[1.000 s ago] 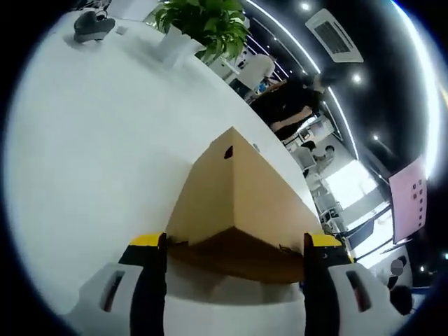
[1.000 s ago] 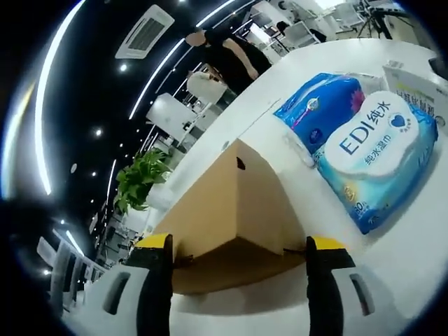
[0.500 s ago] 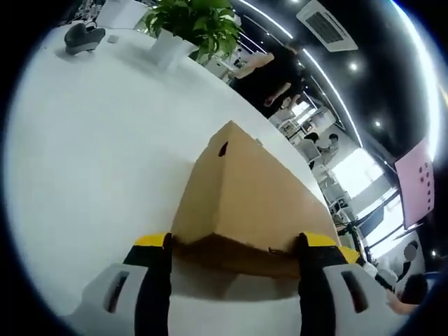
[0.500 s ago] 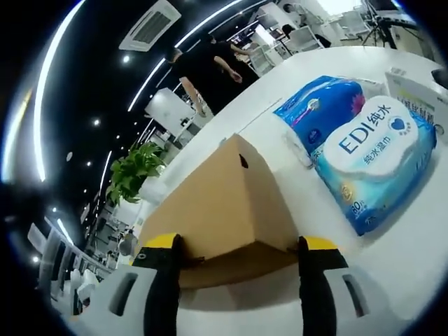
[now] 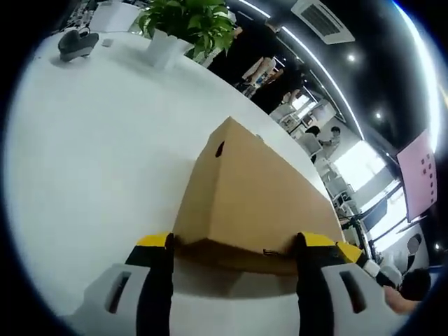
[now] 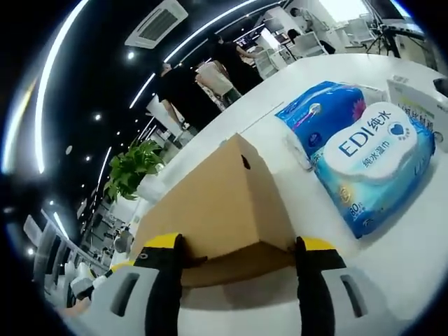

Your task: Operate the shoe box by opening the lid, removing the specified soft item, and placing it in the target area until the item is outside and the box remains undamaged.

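While white table (image 5: 84, 154) is lying open leftward, wipes pack (image 6: 374, 164) crowding right, both grippers (image 5: 231, 241) (image 6: 238, 245) spread, bracketing shoe box (image 5: 245, 189) corners.

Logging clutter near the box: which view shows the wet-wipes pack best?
The right gripper view: the wet-wipes pack lies in full on the white table, right of the shoe box. The left gripper view looks along the box's other side.

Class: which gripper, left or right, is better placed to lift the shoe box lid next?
Neither clearly. The left gripper and the right gripper each straddle a near corner of the shoe box, jaws open at its edges. Lifting with both together looks most sensible.
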`<action>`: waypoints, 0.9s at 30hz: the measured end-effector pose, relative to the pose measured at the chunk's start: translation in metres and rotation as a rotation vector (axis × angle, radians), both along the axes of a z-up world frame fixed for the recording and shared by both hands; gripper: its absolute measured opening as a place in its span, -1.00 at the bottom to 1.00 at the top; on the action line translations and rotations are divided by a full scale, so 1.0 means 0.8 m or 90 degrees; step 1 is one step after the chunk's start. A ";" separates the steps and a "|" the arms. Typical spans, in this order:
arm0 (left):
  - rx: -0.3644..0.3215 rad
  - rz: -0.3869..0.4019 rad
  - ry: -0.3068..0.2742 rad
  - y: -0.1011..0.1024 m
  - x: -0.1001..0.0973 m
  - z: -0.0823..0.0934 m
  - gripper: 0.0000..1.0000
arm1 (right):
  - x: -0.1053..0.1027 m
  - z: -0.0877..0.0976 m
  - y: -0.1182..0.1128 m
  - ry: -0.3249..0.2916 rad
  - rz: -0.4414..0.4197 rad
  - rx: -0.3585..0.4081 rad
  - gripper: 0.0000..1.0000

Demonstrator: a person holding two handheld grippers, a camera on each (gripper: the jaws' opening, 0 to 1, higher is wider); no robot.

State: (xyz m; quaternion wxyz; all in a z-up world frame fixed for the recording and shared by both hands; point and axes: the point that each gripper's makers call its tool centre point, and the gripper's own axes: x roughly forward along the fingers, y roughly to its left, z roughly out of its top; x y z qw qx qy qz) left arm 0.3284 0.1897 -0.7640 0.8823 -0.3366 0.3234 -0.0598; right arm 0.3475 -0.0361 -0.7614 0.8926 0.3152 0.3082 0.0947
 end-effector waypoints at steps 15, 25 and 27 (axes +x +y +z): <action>0.032 -0.072 -0.020 0.023 -0.025 0.017 0.39 | 0.001 0.042 -0.006 -0.113 0.183 -0.209 0.29; 0.268 -0.181 -0.082 0.029 -0.036 0.035 0.28 | -0.013 0.056 -0.006 -0.194 0.327 -0.392 0.41; 0.314 -0.189 -0.104 0.030 -0.033 0.043 0.22 | -0.012 0.056 -0.007 -0.200 0.332 -0.409 0.38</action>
